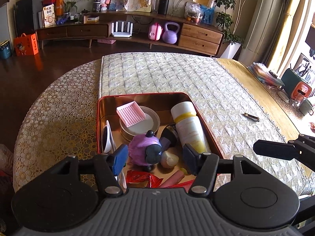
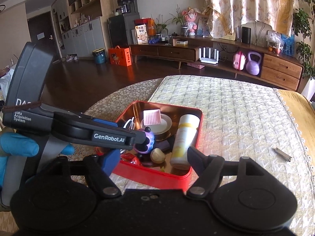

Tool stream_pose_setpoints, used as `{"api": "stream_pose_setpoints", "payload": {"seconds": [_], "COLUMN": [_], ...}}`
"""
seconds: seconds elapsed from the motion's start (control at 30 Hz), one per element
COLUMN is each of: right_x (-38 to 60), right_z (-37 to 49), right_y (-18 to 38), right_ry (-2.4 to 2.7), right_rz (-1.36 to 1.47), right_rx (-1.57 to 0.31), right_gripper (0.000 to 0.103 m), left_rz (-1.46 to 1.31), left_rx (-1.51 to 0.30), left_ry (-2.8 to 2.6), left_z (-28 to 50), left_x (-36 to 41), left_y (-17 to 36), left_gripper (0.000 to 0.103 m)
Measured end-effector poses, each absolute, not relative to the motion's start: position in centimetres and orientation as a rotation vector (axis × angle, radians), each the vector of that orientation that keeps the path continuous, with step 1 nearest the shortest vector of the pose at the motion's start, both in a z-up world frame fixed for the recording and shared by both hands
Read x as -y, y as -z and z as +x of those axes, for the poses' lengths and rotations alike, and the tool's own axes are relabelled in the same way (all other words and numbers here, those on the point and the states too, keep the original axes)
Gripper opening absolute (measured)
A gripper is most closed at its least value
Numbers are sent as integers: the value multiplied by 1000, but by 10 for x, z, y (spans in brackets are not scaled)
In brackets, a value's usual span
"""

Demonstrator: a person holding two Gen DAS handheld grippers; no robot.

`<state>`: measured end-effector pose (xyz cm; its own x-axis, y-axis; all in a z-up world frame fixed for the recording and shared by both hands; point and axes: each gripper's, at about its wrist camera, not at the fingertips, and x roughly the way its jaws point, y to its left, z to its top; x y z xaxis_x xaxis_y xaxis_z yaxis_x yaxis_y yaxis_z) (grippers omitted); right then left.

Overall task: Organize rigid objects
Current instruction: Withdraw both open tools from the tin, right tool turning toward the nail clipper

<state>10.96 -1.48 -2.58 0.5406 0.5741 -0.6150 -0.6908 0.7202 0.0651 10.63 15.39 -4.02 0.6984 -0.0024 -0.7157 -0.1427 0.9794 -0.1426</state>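
Note:
A red metal tin [image 1: 137, 96] [image 2: 157, 179] stands on the quilted table mat. In it lie a purple toy figure [image 1: 144, 149] [image 2: 146, 141], a pink ribbed dish [image 1: 131, 114] [image 2: 151, 117] on a round lid, a white and yellow bottle [image 1: 190, 125] [image 2: 183, 137], a garlic bulb [image 1: 169, 159] [image 2: 157, 156], sunglasses [image 1: 107, 137] and red wrappers [image 1: 141, 179]. My left gripper [image 1: 154, 158] is open just above the tin, its fingers either side of the purple toy and apart from it. My right gripper [image 2: 151, 162] is open and empty at the tin's near edge.
A small metal nail clipper [image 1: 252, 116] [image 2: 282, 155] lies on the mat to the right of the tin. A lace cloth [image 1: 59, 122] covers the table's left part. Books and a pen holder [image 1: 291, 82] stand at the far right. A wooden sideboard [image 1: 128, 31] stands beyond the table.

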Motion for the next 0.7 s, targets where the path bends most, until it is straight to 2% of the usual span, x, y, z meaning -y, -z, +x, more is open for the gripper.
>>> {"api": "stream_pose_setpoints", "payload": {"seconds": [0.13,0.27,0.53,0.63,0.7], "right_x": [30,42,67,79,87], "right_z": [110,112,119,125,130], "right_y": [23,19,19,19,20], "right_ry": [-740,-723,-670,-656,-646], "right_rz": [-174,-160,-149,-135,-130], "right_rx": [-645,-632,-613,-609,-605], "right_gripper": [81,84,94,96,97], "left_rz": [-191,-191,-183,-181,-171], "left_rx": [-771,-750,-748,-752,-754], "left_ry": [-72,-70,-85,-94,-100], "left_z": [101,97,99,102,104], "left_x": [-145,-135,-116,-108,-102], "left_y": [30,21,19,22,24], "left_gripper": [62,67,68,76,77]}}
